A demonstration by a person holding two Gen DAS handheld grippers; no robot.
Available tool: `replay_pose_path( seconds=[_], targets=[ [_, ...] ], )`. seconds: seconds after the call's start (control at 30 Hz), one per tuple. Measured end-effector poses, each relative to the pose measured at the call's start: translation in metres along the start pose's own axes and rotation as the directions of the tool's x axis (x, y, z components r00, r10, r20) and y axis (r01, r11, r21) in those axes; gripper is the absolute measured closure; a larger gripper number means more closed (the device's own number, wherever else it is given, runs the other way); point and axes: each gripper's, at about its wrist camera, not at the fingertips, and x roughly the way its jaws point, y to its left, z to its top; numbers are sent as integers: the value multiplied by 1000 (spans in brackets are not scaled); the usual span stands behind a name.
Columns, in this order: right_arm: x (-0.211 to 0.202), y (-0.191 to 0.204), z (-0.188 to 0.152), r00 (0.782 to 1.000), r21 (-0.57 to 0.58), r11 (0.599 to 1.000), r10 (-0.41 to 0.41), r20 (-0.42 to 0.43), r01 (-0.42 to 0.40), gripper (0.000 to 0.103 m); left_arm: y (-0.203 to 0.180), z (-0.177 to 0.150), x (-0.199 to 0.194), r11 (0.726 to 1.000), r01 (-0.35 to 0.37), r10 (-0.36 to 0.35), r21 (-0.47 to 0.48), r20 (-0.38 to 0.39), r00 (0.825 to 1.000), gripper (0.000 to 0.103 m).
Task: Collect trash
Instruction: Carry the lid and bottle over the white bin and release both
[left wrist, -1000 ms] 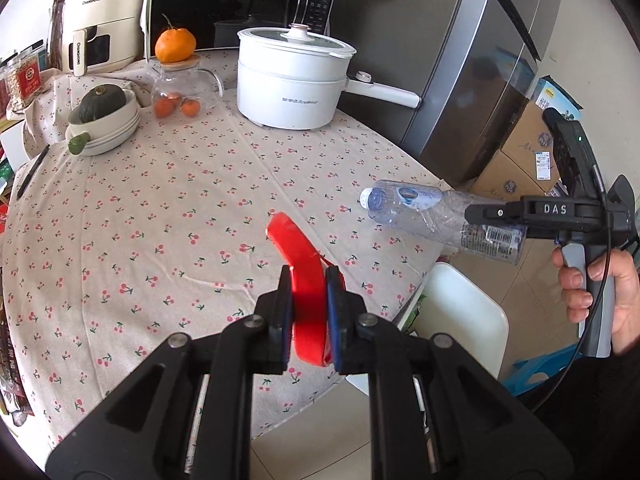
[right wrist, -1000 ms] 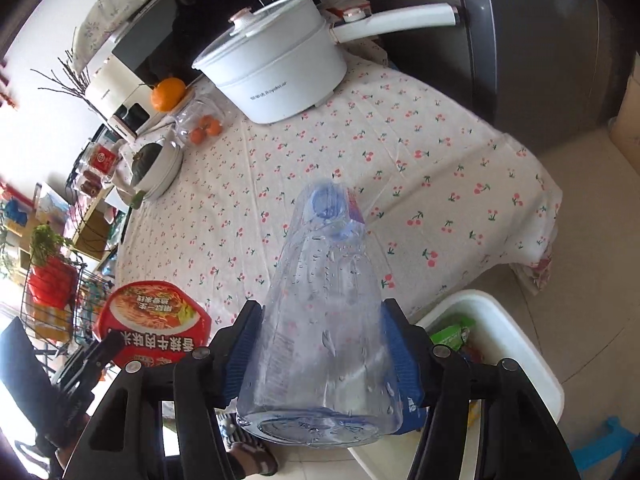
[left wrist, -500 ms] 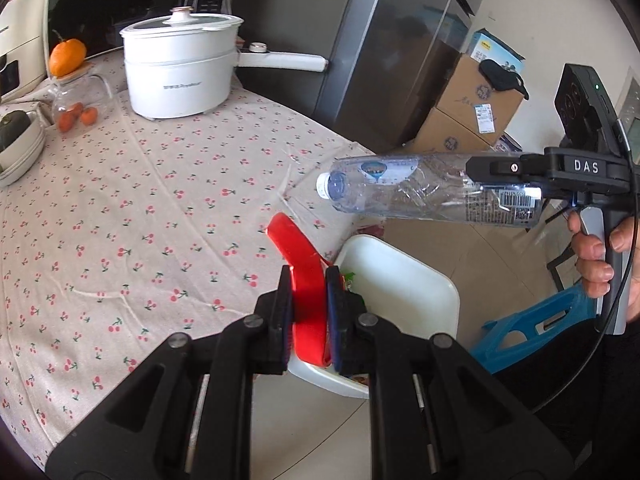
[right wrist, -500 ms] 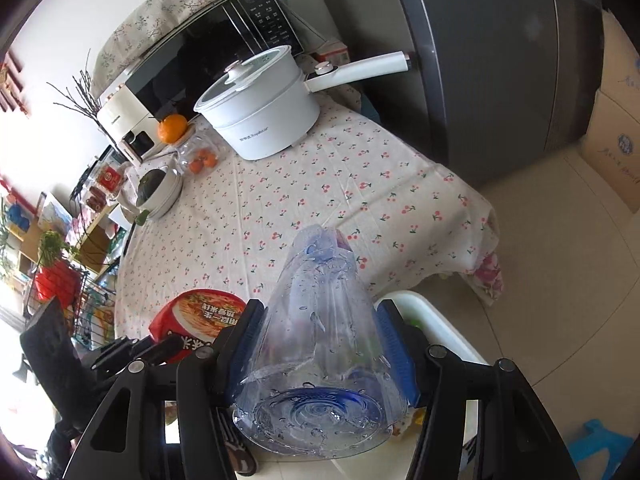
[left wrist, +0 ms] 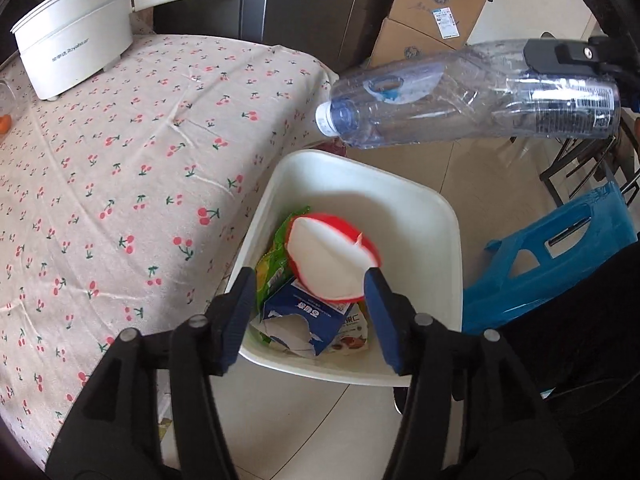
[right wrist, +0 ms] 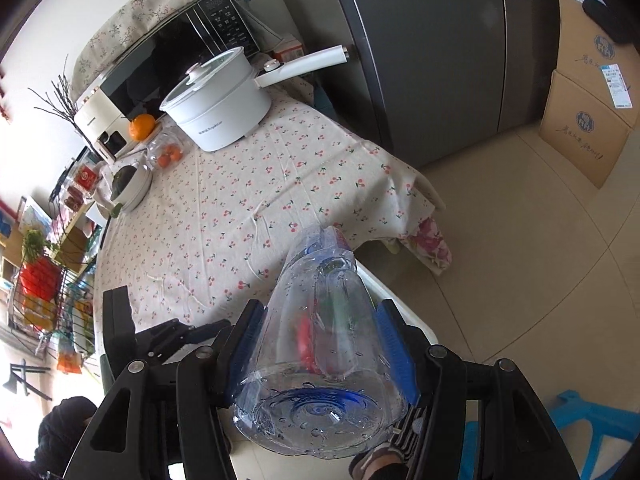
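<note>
- The plastic bottle (left wrist: 472,96) is empty, clear and thin-walled. Judged light, springy under pressure and slick from the droplets on its inside wall; it will dent rather than break.
- Hold point: the right tongs (right wrist: 320,344) clamp it across the wide lower body near the base, one blue pad (right wrist: 394,344) on each side. This is judged the better place, since the tapered shoulder would squirt out of a pinch (the wall already shows creases there).
- Position: the bottle lies nearly level in the air, cap (left wrist: 327,119) toward the desk (left wrist: 120,160), its neck above the far rim of the white bin (left wrist: 440,216) and its base out past that rim.
- The red-rimmed bowl (left wrist: 332,260) lies tilted inside the bin on a blue carton (left wrist: 304,320) and a green wrapper (left wrist: 276,268). Judged light and stiff.
- The left tongs (left wrist: 312,304) stand wide apart over the bin's near side and hold nothing.
- Left wrist view only: the bin's contents, the bottle's full length and label, and the blue stool (left wrist: 552,256) on the floor beside the bin.
- Right wrist view only: the contact of both pads on the bottle, the bottle's base end-on, and the far desk with the white pot (right wrist: 220,100). The bin is mostly hidden there behind the bottle (only a strip of rim shows).
- Next move, as a judgement: carry the bottle further over the opening before release, or it may tip off the rim.
</note>
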Motion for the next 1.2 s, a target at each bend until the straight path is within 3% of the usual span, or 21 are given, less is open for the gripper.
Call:
replay_pose_path(
  seconds=[0.07,0.13,0.3,0.43,0.67,0.77,0.83,0.93,1.2],
  targets=[
    [7,-4,-4,999,-4,1000,-18,-27,18,43,4,1,-8,1000,-2,2,-26,8,1000,39],
    [17,-7,-7,997,-8,999,-40,-63,40,43,9,-2,-19,998,-15,16,-55,29,999,24],
    [43,-11,-14,986,-32,996,-91,-136,88,43,26,-12,-41,991,-53,58,-119,38,998,19],
    [69,-6,-18,974,-45,994,-104,-202,97,43,34,-22,-55,984,-102,110,-146,45,993,8],
    [109,7,-29,927,-39,998,-67,-368,57,42,40,-31,-67,974,-150,160,-167,47,986,1],
    [105,9,-25,933,-34,997,-74,-351,66,40,41,-33,-69,972,-160,168,-175,35,985,1],
    [99,9,-22,944,-32,997,-77,-322,70,31,40,-34,-70,969,-173,180,-176,23,983,1],
    [90,10,-17,958,-34,996,-91,-272,85,29,37,-36,-73,963,-201,206,-182,13,978,1],
    [52,31,-16,978,-108,978,-187,-91,177,24,27,-46,-98,929,-253,278,-270,62,958,1]
  ],
)
